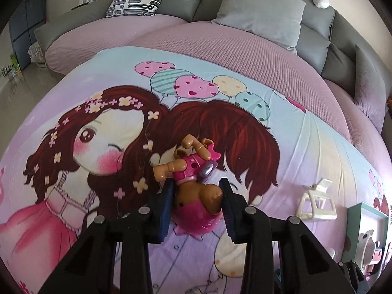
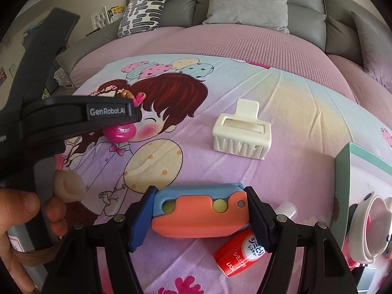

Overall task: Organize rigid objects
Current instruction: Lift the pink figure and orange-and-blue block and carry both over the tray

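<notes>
Right, right claw (image 2: 199,216) is clamped across the ends of the orange-and-blue folding toy (image 2: 198,214), held above the red tube (image 2: 241,254) lying on the blanket (image 2: 281,112). Keep that grip level and don't drag it over the tube. Left claw (image 1: 196,196) has its jaws partly closed around the pink dog figure (image 1: 193,183) on the blanket; pads look to be touching its lower body, though I can't confirm full pressure. Squeeze on the round pink base, not the jointed legs, then lift straight. Further out, the white hair clip (image 2: 241,134) sits untouched; teal box (image 2: 352,161) at the right edge is the likely drop spot.
</notes>
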Demonstrator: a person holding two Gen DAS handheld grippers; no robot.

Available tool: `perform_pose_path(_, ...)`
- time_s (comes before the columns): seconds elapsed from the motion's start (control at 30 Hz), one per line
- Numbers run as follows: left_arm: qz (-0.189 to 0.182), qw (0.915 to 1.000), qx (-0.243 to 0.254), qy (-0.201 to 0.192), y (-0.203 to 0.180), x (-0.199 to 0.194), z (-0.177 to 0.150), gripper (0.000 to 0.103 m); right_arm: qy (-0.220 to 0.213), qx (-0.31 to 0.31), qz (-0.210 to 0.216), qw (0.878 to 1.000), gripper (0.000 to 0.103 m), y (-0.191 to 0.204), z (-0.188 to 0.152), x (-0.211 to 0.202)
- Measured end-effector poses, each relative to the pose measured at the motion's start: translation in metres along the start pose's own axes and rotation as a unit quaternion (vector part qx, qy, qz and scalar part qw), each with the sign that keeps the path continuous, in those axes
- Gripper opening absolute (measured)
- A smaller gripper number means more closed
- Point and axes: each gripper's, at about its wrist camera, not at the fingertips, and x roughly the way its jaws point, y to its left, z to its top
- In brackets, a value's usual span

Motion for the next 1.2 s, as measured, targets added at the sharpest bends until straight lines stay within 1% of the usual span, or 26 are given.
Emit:
perform_pose_path(0.27, -0.015, 0.9995, -0.024, -0.013, -0.001, -0.029, -0.023, 0.038, -0.02, 0.024, 0.019, 0.999, 0.072, -0.012, -0.009, -0.026)
perform_pose_path(0.4, -0.022, 0.9989, -0.034, -0.025, -0.006, -0.045, -0.03, 0.038, -0.043, 0.036, 0.025, 0.998, 0.072, -0.02, -0.017, -0.049)
perform_pose_path(0.6, -0.027, 0.9976, -0.041, -0.049, -0.02, -0.075, -0.038, 0.038, -0.084, 0.065, 0.016, 0.994, 0.072, -0.04, -0.027, -0.086)
perform_pose_path(0.77, -0.026, 0.9969, -0.028, -0.069, -0.042, -0.098, -0.041, 0.038, -0.124, 0.079, -0.009, 0.989, 0.072, -0.063, -0.032, -0.119)
perform_pose_path(0.87, -0.035, 0.9962, -0.021, -0.077, -0.059, -0.107, -0.045, 0.038, -0.133, 0.096, -0.03, 0.986, 0.073, -0.083, -0.038, -0.131)
perform_pose_path(0.97, -0.049, 0.9958, -0.02, -0.075, -0.077, -0.111, -0.052, 0.038, -0.136, 0.115, -0.055, 0.982, 0.073, -0.107, -0.047, -0.143)
perform_pose_path(1.07, -0.06, 0.9961, -0.006, -0.064, -0.101, -0.11, -0.058, 0.038, -0.14, 0.135, -0.078, 0.978, 0.072, -0.13, -0.055, -0.153)
perform_pose_path(1.13, -0.082, 0.9948, 0.008, -0.06, -0.118, -0.109, -0.063, 0.038, -0.144, 0.151, -0.085, 0.974, 0.073, -0.143, -0.06, -0.159)
perform_pose_path(1.2, -0.088, 0.994, 0.025, -0.06, -0.131, -0.11, -0.067, 0.038, -0.15, 0.163, -0.088, 0.971, 0.073, -0.156, -0.063, -0.164)
